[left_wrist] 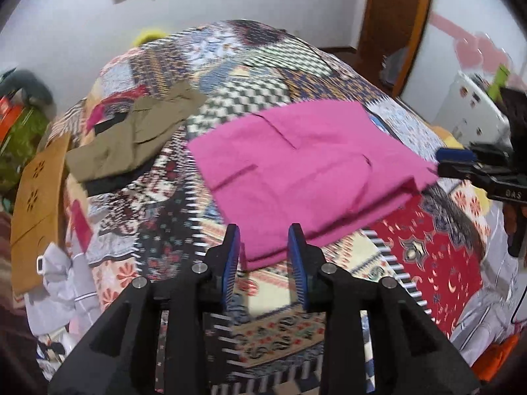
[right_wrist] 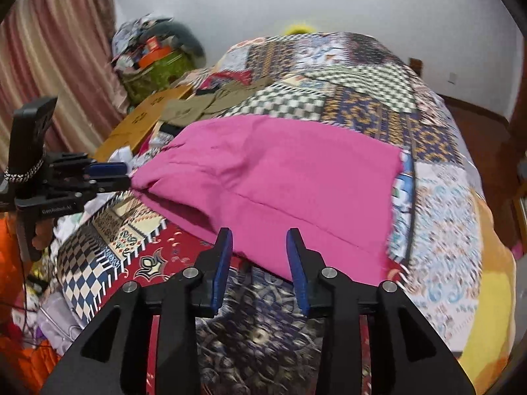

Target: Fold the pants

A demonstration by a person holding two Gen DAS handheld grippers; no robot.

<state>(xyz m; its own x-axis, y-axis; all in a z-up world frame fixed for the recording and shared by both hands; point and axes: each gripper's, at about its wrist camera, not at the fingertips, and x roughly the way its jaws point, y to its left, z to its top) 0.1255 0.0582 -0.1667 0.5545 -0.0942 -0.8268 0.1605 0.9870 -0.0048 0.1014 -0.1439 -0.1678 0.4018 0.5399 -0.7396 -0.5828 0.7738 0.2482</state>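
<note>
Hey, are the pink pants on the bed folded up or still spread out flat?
Folded. The pink pants lie as a compact rectangle on the patchwork quilt, with stacked layers showing along the near edge.

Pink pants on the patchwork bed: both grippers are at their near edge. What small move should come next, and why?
Probably draw both grippers back. The pink pants already lie folded flat, and the left gripper and right gripper stand open with no cloth pinched.
</note>
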